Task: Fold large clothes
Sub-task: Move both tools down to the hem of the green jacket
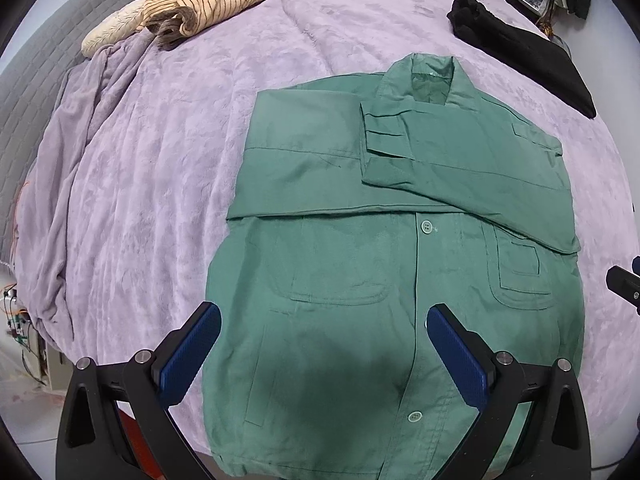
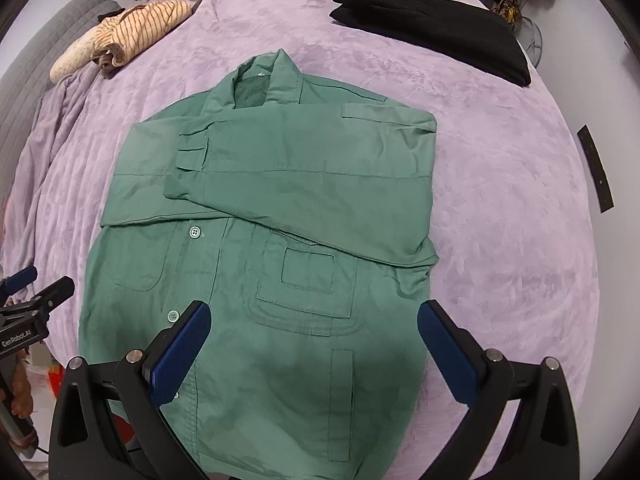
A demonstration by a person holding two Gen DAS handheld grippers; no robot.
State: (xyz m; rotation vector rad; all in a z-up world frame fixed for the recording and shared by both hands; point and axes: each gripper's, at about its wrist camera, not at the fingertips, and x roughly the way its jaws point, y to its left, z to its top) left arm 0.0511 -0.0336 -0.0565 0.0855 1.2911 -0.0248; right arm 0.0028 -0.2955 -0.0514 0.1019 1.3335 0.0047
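A green button-up jacket (image 1: 400,208) (image 2: 272,208) lies flat on the lilac bedspread, collar away from me, both sleeves folded across its chest. My left gripper (image 1: 324,316) hovers open over the jacket's lower left part, with nothing between its blue pads (image 1: 192,356). My right gripper (image 2: 314,314) also stands open, above the lower right part near the chest pocket (image 2: 308,280), holding nothing. The left gripper's fingers (image 2: 44,292) show at the left edge of the right wrist view; the right gripper's tip (image 1: 624,284) shows at the right edge of the left wrist view.
A striped beige garment (image 1: 188,4) (image 2: 120,36) lies bunched at the far left. A folded black garment (image 1: 520,48) (image 2: 432,28) rests at the far right. The lilac bedspread (image 1: 160,140) (image 2: 512,200) hangs off the bed's left side. A grey quilted headboard (image 1: 36,80) rises beyond.
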